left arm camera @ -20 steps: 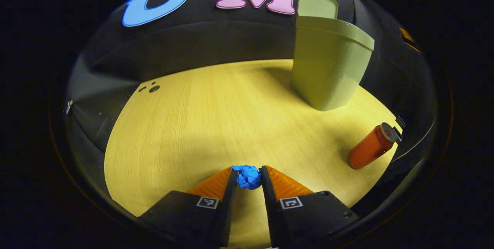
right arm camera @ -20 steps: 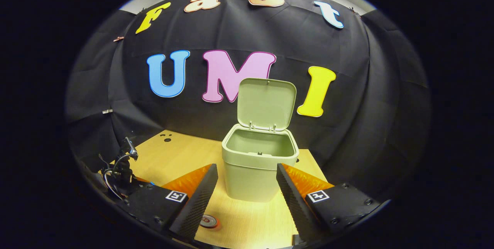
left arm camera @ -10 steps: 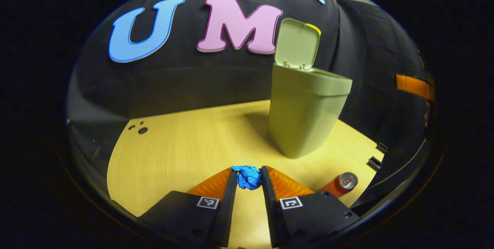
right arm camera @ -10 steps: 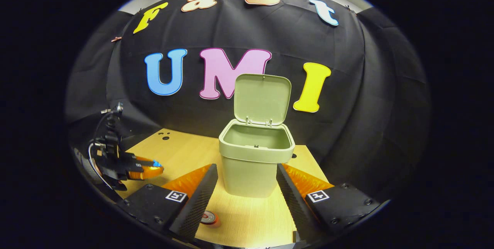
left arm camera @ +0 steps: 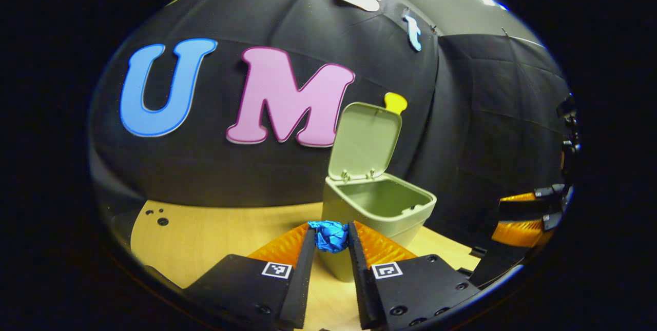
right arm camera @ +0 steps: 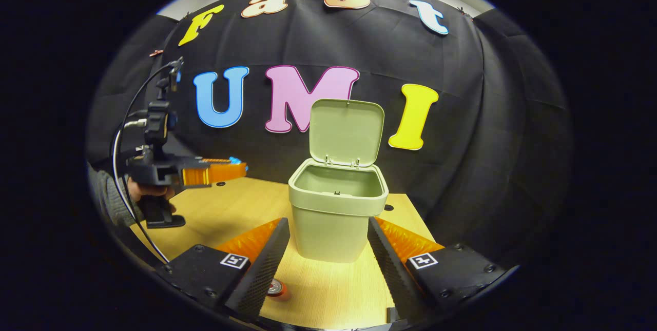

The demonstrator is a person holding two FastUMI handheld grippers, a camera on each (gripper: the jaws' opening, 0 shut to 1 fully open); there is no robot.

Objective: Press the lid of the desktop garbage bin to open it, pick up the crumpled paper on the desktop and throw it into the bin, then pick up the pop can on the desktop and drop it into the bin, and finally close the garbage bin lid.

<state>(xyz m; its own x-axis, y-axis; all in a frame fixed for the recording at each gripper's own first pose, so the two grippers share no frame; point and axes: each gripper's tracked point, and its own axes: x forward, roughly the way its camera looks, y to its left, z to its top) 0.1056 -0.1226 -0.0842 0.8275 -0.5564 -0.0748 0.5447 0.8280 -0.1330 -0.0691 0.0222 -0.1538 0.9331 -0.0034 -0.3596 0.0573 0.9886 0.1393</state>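
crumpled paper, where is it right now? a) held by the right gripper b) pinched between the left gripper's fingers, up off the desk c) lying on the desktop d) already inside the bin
b: the blue crumpled paper sits clamped between the fingers of the left gripper, raised short of the open bin, while the right gripper is open and holds nothing.

The hand-held gripper [left arm camera: 331, 238] pinches blue crumpled paper [left arm camera: 331, 236] before the open-lidded bin [left arm camera: 377, 205].
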